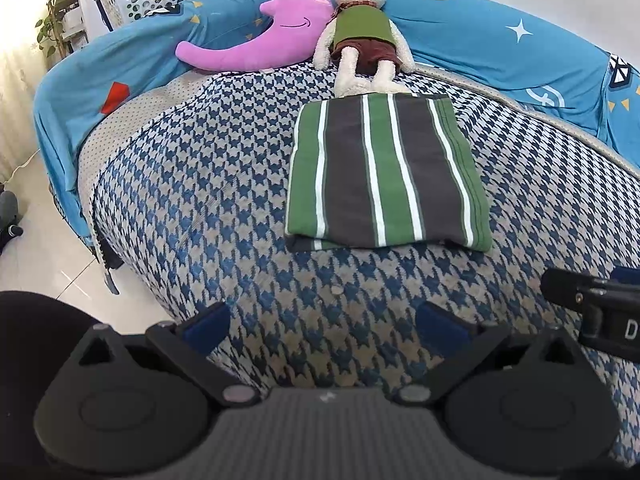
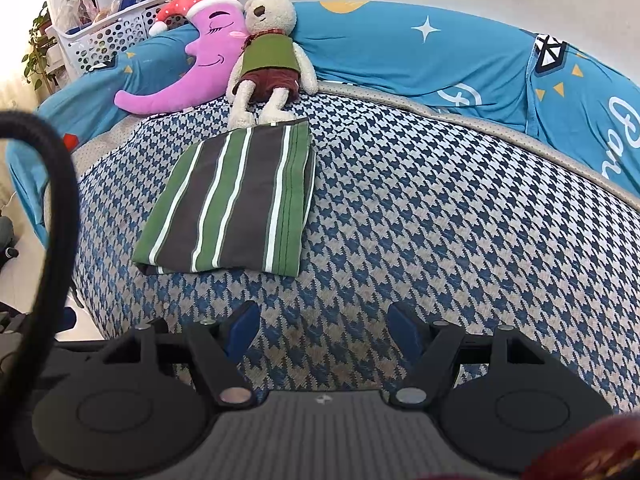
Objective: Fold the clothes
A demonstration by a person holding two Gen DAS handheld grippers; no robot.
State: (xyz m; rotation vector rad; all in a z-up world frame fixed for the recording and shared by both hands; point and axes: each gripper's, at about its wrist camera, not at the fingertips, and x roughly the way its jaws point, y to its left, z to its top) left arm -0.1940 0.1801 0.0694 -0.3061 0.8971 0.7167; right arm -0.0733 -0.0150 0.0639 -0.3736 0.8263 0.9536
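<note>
Both tools spread and empty, left tool [image 1: 322,326], right tool [image 2: 322,330]; folded striped garment [image 1: 386,172] beyond, underside hidden

Folded garment [image 1: 386,172] on bed [image 1: 208,208], plush rabbit [image 1: 362,28] behind.

We find very little lettering here. On the blue sheet [image 2: 472,56] draped behind the bed, large white cursive letters run down its right side in the right wrist view; we can read "Par" [image 2: 622,136] before the picture's edge cuts the word off (the rest cannot be told). The same sheet carries printed signs rather than words: a white four-pointed star [image 2: 426,29], small yellow triangles and a white ringed emblem [image 2: 460,96] whose inner shape we cannot make out. In the left wrist view, a single white letter "D" [image 1: 631,330] stands on the black body of the right gripper [image 1: 600,304] at the frame's right edge.
</note>
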